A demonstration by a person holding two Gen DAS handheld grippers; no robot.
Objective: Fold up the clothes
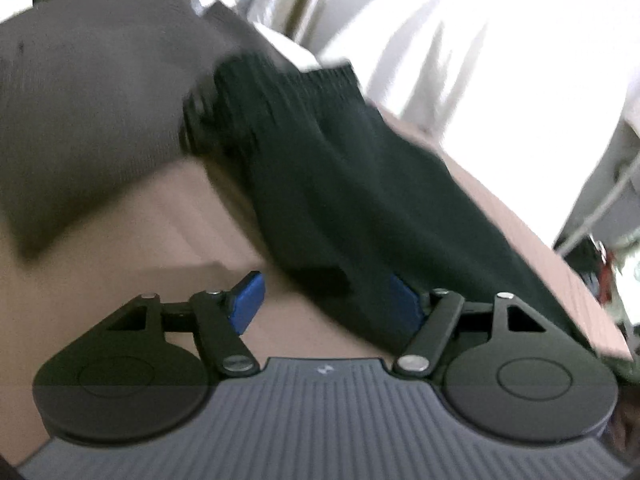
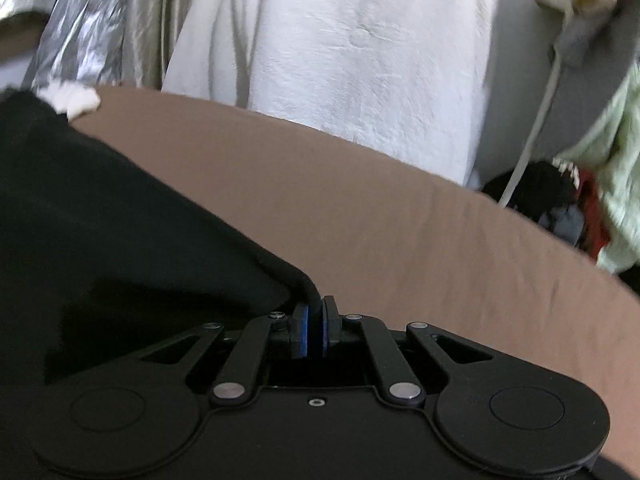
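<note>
A black knit garment [image 1: 340,184] with a ribbed hem runs diagonally across the brown surface [image 1: 120,260]. My left gripper [image 1: 326,304] is open; the cloth's lower end lies by its right blue pad and bare surface shows between the pads. In the right wrist view the same black garment [image 2: 120,220] fills the left side. My right gripper [image 2: 315,330] is shut on its pointed edge, and the cloth is pinched between the blue pads. A grey garment [image 1: 92,112] lies at the upper left in the left wrist view, touching the black one.
White fabric [image 2: 360,60] hangs behind the far edge of the brown surface [image 2: 360,200]. Silver foil-like material [image 2: 76,40] is at the back left. A heap of mixed clothes [image 2: 580,200], pale green, red and dark, sits past the right edge.
</note>
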